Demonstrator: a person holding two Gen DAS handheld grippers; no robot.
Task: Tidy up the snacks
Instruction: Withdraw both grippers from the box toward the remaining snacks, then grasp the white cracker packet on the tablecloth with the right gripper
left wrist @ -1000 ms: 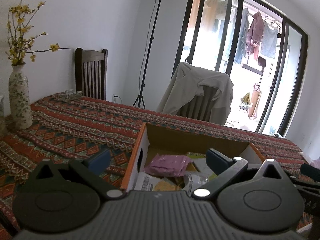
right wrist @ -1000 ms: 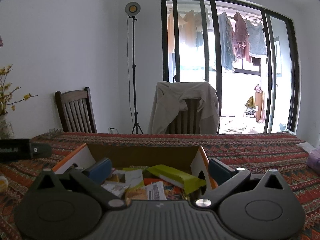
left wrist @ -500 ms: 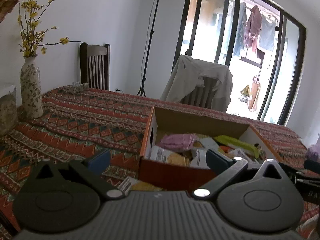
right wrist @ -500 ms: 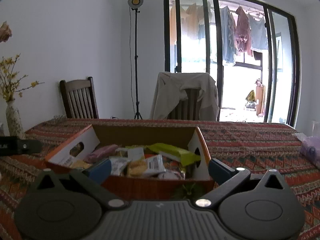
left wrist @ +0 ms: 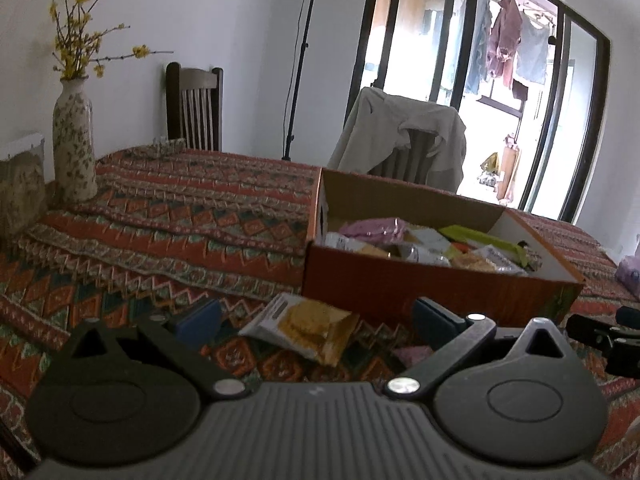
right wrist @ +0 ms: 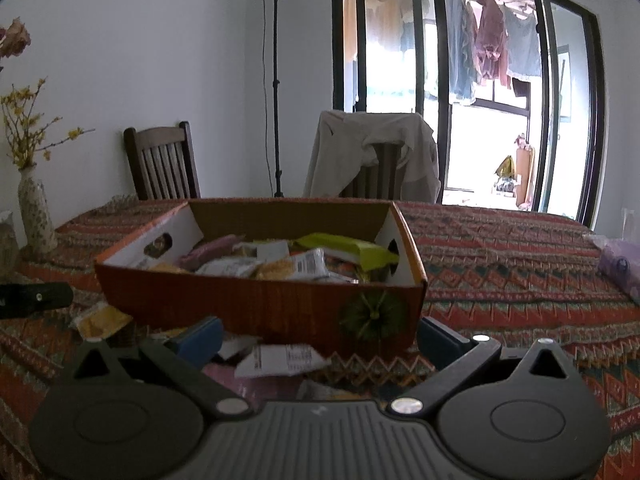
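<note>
An orange cardboard box (left wrist: 420,288) full of packets is seen; just before it a yellow cracker packet (left wrist: 308,326) lies between the wide-open, empty left gripper (left wrist: 316,320). The right gripper (right wrist: 320,336) is likewise spread empty.

- Surface (left wrist: 192,216) was draped in a red patterned cloth.
- An orange cardboard box (right wrist: 260,308) of snack packets sat on it.
- Loose cracker packet (left wrist: 308,330) lay just in front of the box; a white packet (right wrist: 284,360) and a yellow packet (right wrist: 100,320) lay near its front wall.
- Floral vase (left wrist: 74,144) stood at the far left edge.
- A purple bag (right wrist: 620,268) lay at the right.
</note>
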